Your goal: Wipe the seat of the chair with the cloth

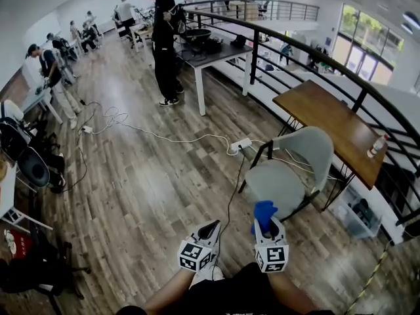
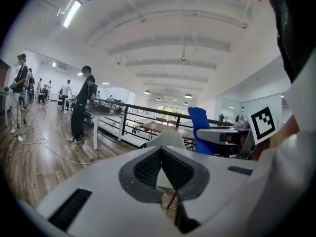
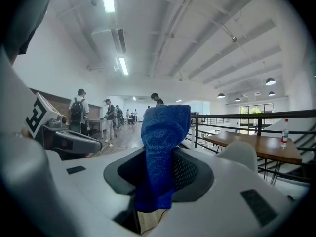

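A grey chair (image 1: 289, 172) with black legs stands on the wood floor beside a brown table (image 1: 335, 126), its seat facing me. My right gripper (image 1: 268, 225) is held close to my body, short of the seat, shut on a blue cloth (image 1: 264, 213) that sticks up from its jaws. In the right gripper view the cloth (image 3: 162, 152) fills the gap between the jaws and rises above them. My left gripper (image 1: 210, 230) hangs beside it, shut and empty; its view shows the chair back (image 2: 165, 138) and the blue cloth (image 2: 201, 131) off to the right.
A white power strip (image 1: 240, 145) and cables trail over the floor left of the chair. A black railing (image 1: 308, 58) runs behind the brown table, which carries a bottle (image 1: 377, 146). A person (image 1: 164, 41) stands at a white table farther off; others work at the far left.
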Demonstrator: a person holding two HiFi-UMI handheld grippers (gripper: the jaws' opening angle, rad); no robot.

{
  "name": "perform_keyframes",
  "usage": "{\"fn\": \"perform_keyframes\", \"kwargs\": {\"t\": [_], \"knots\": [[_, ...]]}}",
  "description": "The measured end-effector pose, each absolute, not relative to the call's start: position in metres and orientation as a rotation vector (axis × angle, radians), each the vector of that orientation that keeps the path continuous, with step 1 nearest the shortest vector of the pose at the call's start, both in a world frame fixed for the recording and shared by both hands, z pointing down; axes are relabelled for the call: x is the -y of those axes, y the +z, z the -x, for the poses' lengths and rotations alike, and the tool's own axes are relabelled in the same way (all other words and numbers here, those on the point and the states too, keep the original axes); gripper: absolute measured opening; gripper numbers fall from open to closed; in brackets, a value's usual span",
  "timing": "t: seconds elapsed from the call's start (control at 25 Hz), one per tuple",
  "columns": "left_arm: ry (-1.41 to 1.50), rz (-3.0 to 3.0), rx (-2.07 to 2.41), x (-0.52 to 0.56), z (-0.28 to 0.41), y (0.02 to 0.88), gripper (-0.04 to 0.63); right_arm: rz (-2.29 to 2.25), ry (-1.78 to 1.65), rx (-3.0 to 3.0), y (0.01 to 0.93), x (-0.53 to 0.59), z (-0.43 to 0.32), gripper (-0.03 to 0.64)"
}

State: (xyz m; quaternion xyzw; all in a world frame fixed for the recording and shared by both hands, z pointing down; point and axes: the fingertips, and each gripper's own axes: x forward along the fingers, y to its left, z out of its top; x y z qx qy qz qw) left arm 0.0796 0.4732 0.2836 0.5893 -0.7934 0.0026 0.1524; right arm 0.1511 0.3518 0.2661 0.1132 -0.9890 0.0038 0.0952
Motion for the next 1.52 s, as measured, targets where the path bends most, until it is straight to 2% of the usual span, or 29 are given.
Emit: {"fn": "perform_keyframes", "kwargs": {"t": [0.36,0.92,1.52], "knots": [[0.005,-1.716,2.223,-0.444,-0.048,0.291,-0.002,-0.316,0.054,2.871,0.288,-0.336,-0.12,0.137],[0.063,-1.656,2.265,-0.334,0.042,0.288,-0.002,-0.219,0.116,2.911,0.299,-0.224,-0.027,0.137],[0.079,-1.759,2.19,-0.235,0.08,0.291,-0.002,-0.391,0.18,2.883,0.317,-0.129,-0.009,0.137]]}}
